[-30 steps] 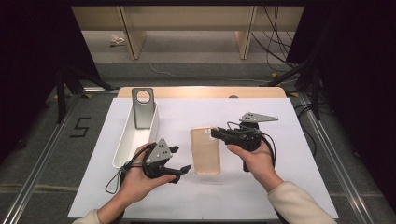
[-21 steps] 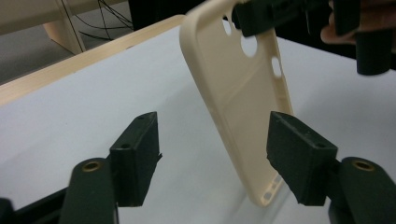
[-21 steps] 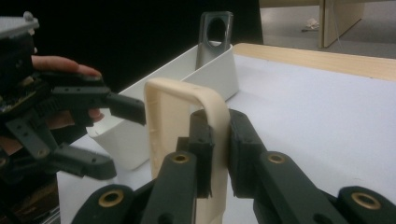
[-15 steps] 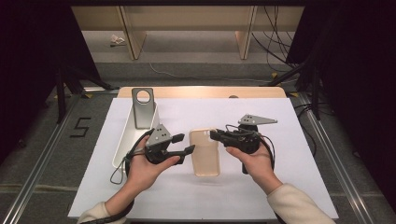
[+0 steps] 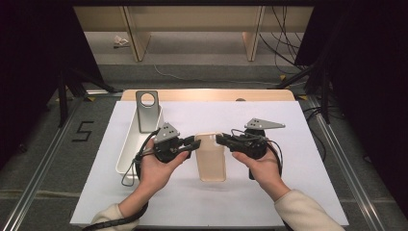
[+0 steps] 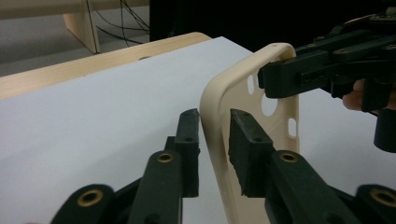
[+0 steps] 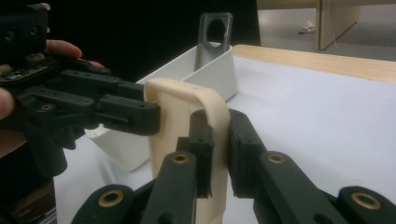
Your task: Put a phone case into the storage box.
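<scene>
Brought in from nearer the person, the left gripper (image 5: 195, 142) is being closed on the cream phone case (image 5: 210, 159); the right gripper (image 5: 220, 139) is clamped opposite, so uneven pulling risks twisting it free.

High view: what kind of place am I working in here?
Probably a lab recording station, not a home. A white-covered table stands on bare floor with a "5" floor mark, loose cables run behind it, and dark screens close both sides. On it lie a beige phone case and a white bin.
</scene>
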A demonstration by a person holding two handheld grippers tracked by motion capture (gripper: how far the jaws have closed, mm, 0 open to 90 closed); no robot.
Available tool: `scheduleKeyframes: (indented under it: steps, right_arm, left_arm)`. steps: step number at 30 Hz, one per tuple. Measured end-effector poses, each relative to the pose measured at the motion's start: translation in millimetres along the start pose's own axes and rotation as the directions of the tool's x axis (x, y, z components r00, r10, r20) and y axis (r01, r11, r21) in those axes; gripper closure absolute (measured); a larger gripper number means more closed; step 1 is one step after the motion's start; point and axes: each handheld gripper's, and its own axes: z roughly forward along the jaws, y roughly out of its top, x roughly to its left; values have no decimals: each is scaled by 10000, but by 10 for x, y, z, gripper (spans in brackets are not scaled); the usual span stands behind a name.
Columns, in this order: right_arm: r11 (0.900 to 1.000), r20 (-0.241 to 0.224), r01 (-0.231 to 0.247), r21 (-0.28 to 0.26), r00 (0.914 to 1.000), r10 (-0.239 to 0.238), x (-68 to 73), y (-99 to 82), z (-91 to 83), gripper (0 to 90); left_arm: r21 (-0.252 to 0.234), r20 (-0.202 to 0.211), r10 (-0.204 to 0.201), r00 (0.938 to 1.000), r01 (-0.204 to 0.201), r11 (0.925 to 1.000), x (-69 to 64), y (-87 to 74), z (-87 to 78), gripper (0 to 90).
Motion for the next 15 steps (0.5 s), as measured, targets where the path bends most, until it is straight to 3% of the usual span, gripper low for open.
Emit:
scheduleKeyframes:
  steps: [6,13,15]
  right_arm:
    - [10000,19,14,-9,10000,-14,15,-5,9,820]
    - [9999,65,126,-32,9999,-126,23,-6,17,818]
    - [9999,91,160,-44,9998,-159,24,-7,18,817]
  left_arm:
    - [-127,-73,-535,9985,534,9985,14,-1,-11,815]
    - [-296,-297,-699,9971,690,9972,-10,5,-17,829]
    - [-339,-439,-558,9975,544,9979,-24,10,-13,831]
